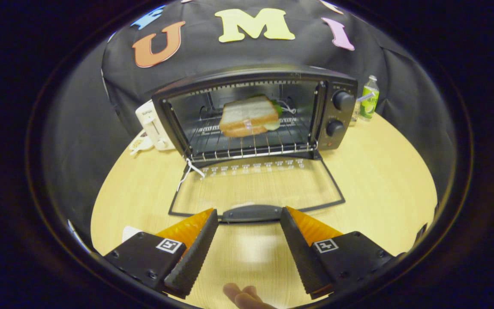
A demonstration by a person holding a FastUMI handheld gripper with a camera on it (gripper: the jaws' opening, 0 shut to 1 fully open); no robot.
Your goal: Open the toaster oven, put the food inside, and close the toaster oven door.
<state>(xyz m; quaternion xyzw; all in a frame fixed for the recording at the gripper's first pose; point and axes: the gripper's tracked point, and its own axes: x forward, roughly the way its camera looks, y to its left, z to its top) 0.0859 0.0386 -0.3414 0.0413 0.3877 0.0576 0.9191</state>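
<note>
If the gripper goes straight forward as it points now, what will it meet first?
Most likely the door handle. The gripper is open, its fingers on either side of the handle at the front edge of the lowered glass door. Beyond lie the toaster oven and the sandwich. Depth is unclear.

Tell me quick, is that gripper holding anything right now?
Gripper: open, holding nothing; its fingers flank the handle of the lowered oven door.
</note>
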